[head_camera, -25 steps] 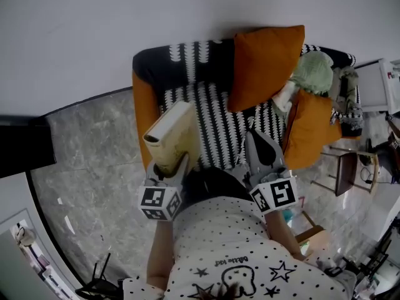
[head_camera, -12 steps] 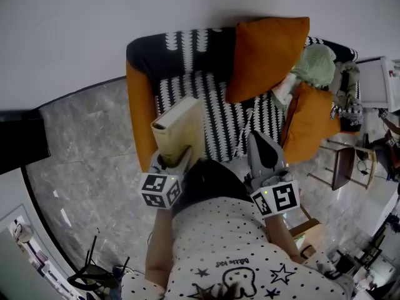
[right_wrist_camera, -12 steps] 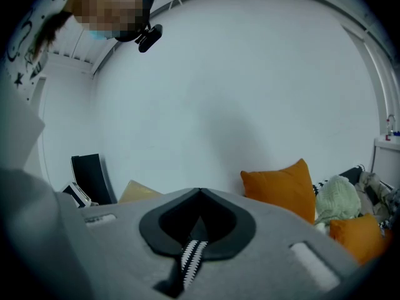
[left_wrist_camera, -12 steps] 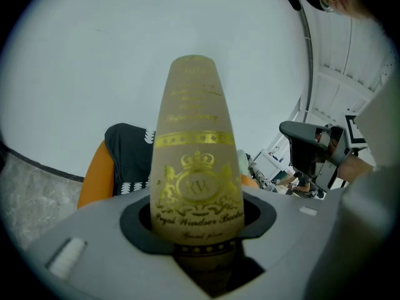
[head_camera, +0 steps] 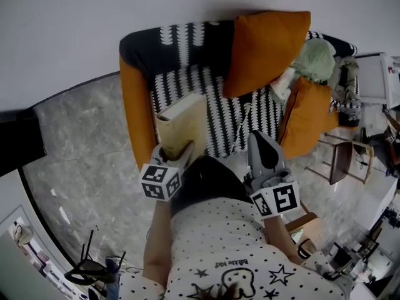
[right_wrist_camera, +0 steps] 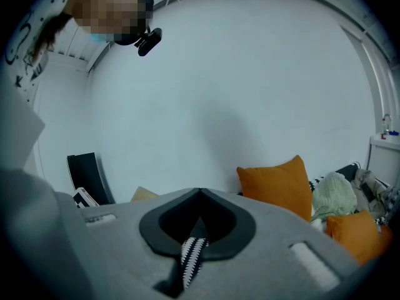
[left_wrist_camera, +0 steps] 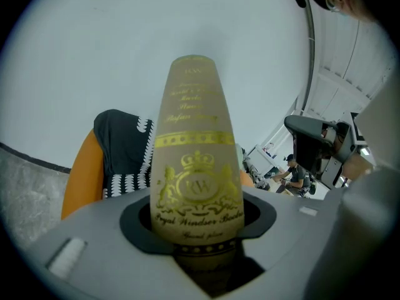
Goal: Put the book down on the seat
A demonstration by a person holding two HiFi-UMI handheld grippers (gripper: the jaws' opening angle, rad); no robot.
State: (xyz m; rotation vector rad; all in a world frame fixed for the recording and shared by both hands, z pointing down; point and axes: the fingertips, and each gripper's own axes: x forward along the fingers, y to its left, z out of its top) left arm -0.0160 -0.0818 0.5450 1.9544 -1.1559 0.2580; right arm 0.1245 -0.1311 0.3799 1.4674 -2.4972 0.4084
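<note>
A tan book (head_camera: 184,127) with gold print stands on end in my left gripper (head_camera: 175,156), which is shut on its lower end. It hangs over the front left part of the sofa's black-and-white patterned seat (head_camera: 187,83); whether it touches the seat I cannot tell. In the left gripper view the book's spine (left_wrist_camera: 197,167) rises straight up between the jaws of the left gripper (left_wrist_camera: 197,227). My right gripper (head_camera: 259,137) hovers over the seat's front right, its jaws meeting at the tip and holding nothing. The right gripper (right_wrist_camera: 200,192) shows only a slit of patterned fabric behind it.
A large orange cushion (head_camera: 265,52) leans on the backrest, a second one (head_camera: 306,120) lies at the seat's right end, with a pale green bundle (head_camera: 315,58) behind it. The sofa's orange arm (head_camera: 134,114) borders the book's left. A small brown table (head_camera: 347,161) stands right of the sofa.
My left gripper has sunk with the book, bringing it lower toward the seat. The right gripper has stayed about where it was.
</note>
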